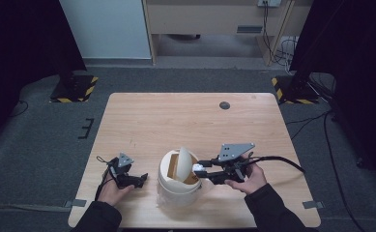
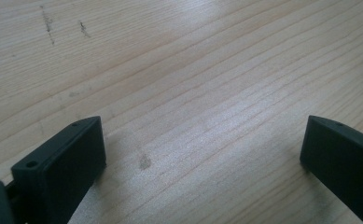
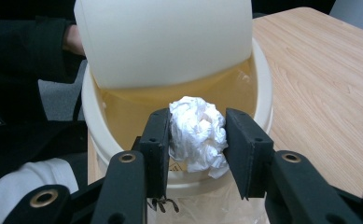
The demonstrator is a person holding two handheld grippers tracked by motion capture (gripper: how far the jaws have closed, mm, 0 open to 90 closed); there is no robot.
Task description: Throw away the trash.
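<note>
Right gripper (image 3: pixel 197 140) clenched on a crumpled white tissue wad (image 3: pixel 198 135), both black pads pressing its sides; the wad sits just over the near rim of the small cream bin (image 3: pixel 263 116), at the mouth of the opening, not yet inside. In the high view the bin (image 1: pixel 176 186) stands at about 6 o'clock on the worktop (image 1: pixel 190 116), with the right gripper (image 1: pixel 201 170) coming at it from 3 o'clock and the left gripper (image 1: pixel 142 180) resting on the wood at 9 o'clock of the bin, apart from it. Left gripper (image 2: pixel 202 154) released: jaws wide, nothing but bare wood grain between them. Step in hand, as judged: drop the wad through the swing lid (image 3: pixel 165 42), which is tipped back and leaves a gap below its lower edge. To do it well: carry the wad further in past the rim until it hangs clear over the hollow, keep it under the lid edge, then open the jaws fully; letting go now risks it catching on the rim and falling outside. Materials: tissue is soft, creased, light, may cling to a pad; bin is smooth glossy plastic, round, with a clear liner bag (image 3: pixel 207 210) showing below the rim; lid is curved and matt white; worktop is pale wood laminate with fine grain.
</note>
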